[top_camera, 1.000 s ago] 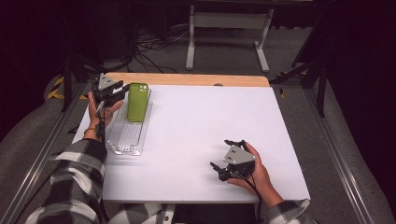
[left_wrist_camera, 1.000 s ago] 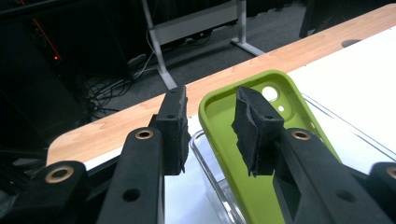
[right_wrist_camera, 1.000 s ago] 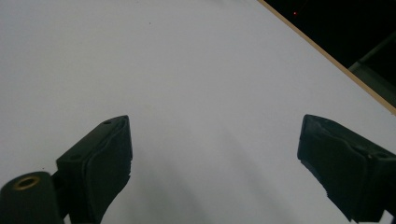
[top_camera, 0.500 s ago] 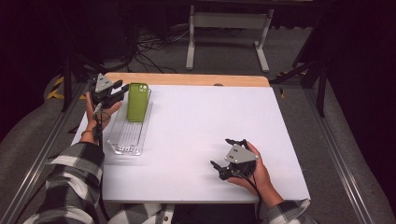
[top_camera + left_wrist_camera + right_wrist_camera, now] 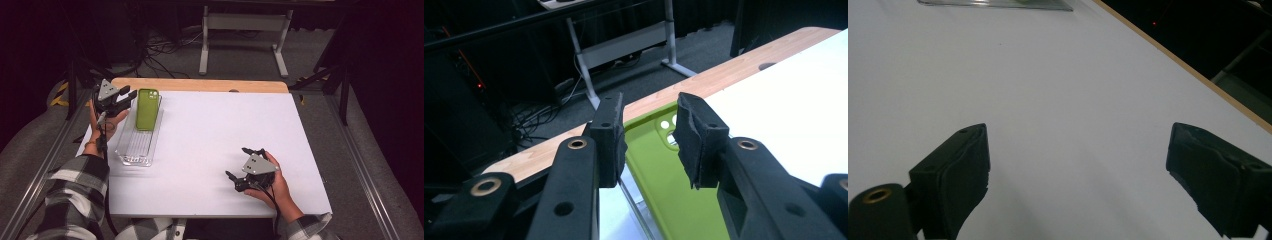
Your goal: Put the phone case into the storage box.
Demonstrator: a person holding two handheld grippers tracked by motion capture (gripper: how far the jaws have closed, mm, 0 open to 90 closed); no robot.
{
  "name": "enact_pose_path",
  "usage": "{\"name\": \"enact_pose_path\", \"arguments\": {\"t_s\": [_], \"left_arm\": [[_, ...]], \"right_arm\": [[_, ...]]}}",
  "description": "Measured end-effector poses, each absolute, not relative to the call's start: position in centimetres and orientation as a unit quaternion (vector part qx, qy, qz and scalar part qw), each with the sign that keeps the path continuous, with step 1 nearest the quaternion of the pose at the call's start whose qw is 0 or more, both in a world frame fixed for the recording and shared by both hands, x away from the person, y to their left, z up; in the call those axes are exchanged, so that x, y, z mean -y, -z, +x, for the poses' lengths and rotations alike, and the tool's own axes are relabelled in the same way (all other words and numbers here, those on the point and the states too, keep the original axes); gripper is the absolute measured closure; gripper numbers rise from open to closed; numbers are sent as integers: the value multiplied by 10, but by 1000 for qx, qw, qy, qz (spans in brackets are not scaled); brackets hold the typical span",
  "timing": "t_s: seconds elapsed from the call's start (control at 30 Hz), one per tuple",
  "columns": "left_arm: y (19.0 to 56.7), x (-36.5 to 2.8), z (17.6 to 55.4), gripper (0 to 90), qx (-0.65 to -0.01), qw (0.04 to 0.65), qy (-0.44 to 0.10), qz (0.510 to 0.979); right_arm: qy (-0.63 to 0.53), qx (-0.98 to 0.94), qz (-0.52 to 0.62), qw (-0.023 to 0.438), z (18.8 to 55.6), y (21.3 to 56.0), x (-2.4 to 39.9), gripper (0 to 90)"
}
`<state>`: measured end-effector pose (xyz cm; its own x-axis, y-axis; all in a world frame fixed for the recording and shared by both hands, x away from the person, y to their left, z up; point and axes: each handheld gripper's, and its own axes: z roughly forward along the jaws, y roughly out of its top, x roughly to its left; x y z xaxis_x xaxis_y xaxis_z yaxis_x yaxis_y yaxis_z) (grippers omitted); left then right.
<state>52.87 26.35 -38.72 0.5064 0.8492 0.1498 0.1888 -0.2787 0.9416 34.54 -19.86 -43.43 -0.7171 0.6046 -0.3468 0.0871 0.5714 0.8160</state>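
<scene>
Holding: you're keeping left tongs (image 5: 127, 96) beside green phone case (image 5: 148, 108), jaws parted, gripping nothing.
Case: leaning in clear tray (image 5: 136, 150), bench (image 5: 220, 130) far-left.
Right tongs (image 5: 239, 165): you're resting them wide open, near edge.

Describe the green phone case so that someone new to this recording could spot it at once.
Start at the white table and go to its far left corner, where a clear ridged plastic tray lies lengthwise. The green phone case rests on the tray's far end, beside the left gripper. It is the only green thing on the table, with camera cut-outs at its far end.
</scene>
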Motion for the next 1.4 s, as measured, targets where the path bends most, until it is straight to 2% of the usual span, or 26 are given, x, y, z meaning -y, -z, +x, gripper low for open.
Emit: {"name": "enact_pose_path", "arguments": {"t_s": [0.87,1.4], "left_arm": [[390,-257,493,601,-329,511,-340,717],[389,-258,471,528,-313,529,-325,718]], "right_arm": [[-421,-823,214,315,345,432,200,114],[-426,-818,216,320,344,429,202,115]]}}
